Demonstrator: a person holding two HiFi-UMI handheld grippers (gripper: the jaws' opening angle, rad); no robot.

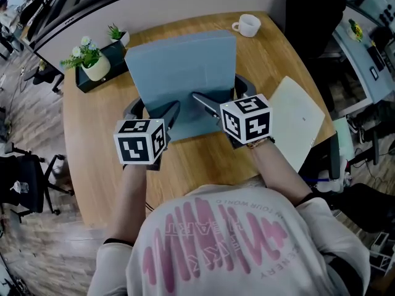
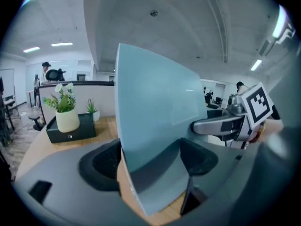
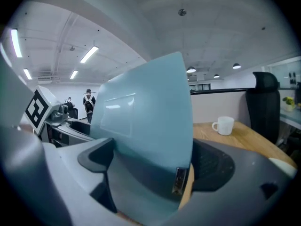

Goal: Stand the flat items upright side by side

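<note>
White T-shirt (image 1: pixel 247 245), pink lettering; black-and-white marker cubes (image 1: pixel 141 142); grey jaws.

The folder (image 1: pixel 185 66) is showing plain pale blue-grey and the table (image 1: pixel 92 159) a light wood-grain tan. The left gripper (image 1: pixel 153 111) and right gripper (image 1: pixel 222 98) are wearing black-and-white square markers on grey bodies, while the mug (image 1: pixel 247 24) is gleaming white.

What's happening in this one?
A person holds a gripper in each hand. The left gripper and right gripper are both clamped on the lower edge of one blue-grey folder, holding it roughly upright over the wooden table. A cream flat item lies to its right, untouched.
</note>
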